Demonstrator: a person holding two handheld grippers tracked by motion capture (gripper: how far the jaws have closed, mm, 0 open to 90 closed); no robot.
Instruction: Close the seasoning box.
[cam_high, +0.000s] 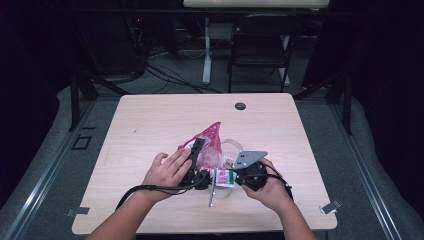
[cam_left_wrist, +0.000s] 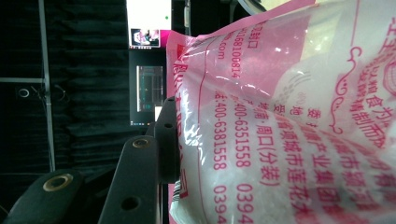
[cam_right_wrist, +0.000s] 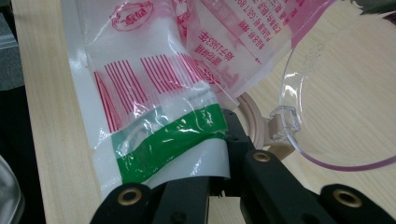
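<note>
**Two grippers on one printed bag at the near middle of the table**

A pink-printed plastic bag (cam_high: 209, 142) sits at the near middle of the light wooden table (cam_high: 150, 125), rising to a peak that leans toward the far side. Both of the person's hands come in from the near edge, each holding a gripper — the left gripper (cam_high: 196, 152) on the bag's left flank, the right gripper (cam_high: 235, 177) at its near right end.

In the left gripper view the bag (cam_left_wrist: 289, 121) is pressed against the inside of one black jaw; the film is glossy, carries pink print and digits, and holds a white granular filling. The other jaw lies behind the bag, so the left gripper is part-way closed and clamped on the bag.

In the right gripper view the jaws are fully closed and pinch the flat sealed end of the bag (cam_right_wrist: 168, 140), where a green band crosses the clear film below red stripes. This end lies close above the table.

Just right of the bag lies a clear plastic lid (cam_right_wrist: 327, 93) with a pink rim, resting on the table and partly under the bag's edge. In the high view a thin grey stick-like thing (cam_high: 212, 192) lies on the table between the two hands — what it is cannot be told.
</note>
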